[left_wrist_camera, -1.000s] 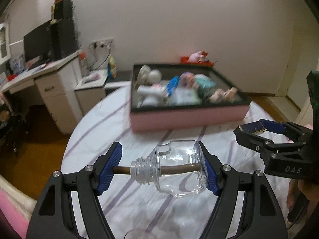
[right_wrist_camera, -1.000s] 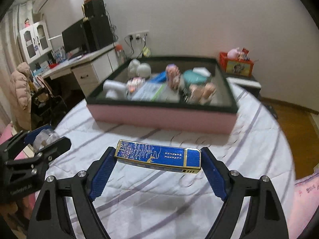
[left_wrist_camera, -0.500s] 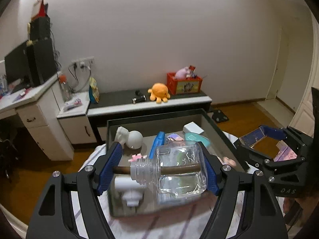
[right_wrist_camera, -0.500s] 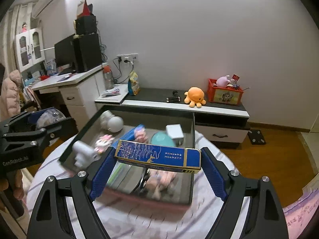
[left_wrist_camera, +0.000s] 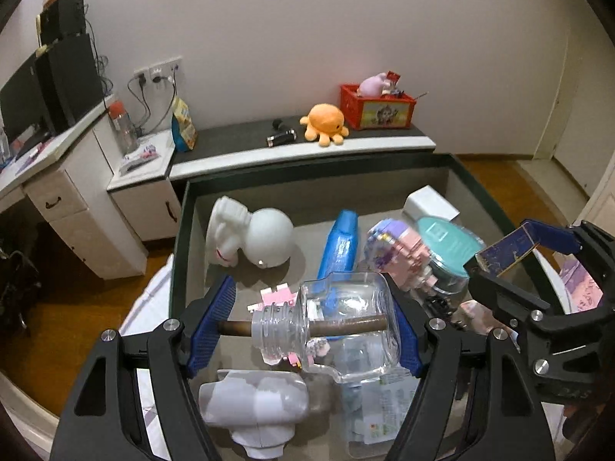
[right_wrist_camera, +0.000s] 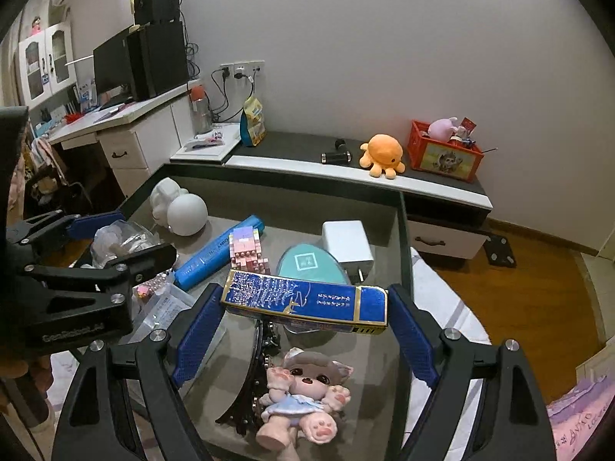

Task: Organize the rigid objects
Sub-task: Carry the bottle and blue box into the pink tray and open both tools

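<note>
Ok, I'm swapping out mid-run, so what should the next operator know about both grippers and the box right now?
Left gripper: shut on the clear glass bottle, held over the near left of the storage box.
Right gripper: shut on the blue rectangular box, held over the near middle, above the doll figurine.
Done: the storage box already holds many toys and items.
Left: lower and release both, probably into bare patches of its floor.

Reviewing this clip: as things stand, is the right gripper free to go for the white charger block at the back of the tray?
Probably not yet. The right gripper is shut on a blue box, so its jaws are occupied. The white charger itself lies uncovered behind the teal round case, open from above.
</note>
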{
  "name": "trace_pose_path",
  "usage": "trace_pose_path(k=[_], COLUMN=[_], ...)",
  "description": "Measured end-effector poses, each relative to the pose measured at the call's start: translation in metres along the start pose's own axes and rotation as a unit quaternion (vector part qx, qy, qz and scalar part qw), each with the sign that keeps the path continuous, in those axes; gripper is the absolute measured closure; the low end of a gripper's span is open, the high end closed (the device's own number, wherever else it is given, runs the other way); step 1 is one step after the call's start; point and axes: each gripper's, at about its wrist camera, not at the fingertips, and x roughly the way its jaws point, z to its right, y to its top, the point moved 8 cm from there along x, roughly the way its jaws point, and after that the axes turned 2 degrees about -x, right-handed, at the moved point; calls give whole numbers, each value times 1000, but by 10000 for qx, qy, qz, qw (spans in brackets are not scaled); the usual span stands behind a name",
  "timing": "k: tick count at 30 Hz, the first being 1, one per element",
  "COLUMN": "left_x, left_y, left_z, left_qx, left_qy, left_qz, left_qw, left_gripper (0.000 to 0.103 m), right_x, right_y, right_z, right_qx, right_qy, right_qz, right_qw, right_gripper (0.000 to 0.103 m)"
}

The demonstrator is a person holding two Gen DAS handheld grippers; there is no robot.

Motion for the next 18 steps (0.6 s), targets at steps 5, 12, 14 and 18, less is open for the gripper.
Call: trace_pose_path(k=[5,12,14,18], left_x=[9,1,-2,-9], left_y=[-11,-18,-18,-19], left_z=[2,-7,-13,-19], left_qx=[9,-173,-222,-227], left_qy=[-7,151,275,309], left_qz=[-147,25,110,236], left_qw=[9999,9997,9993,9990], left_gripper=[27,21,12,9], right_x=[7,11,12,14], right_y=[-4,-10,-12,-14], right_z=[-5,-12,-14,-14], right_qx=[-61,-144,-153,-105], right_qy=[21,9,20,72], right_qz=[-104,-193,-211,-237], right_qw=[9999,9997,9997,9996], right_gripper=[18,18,18,18])
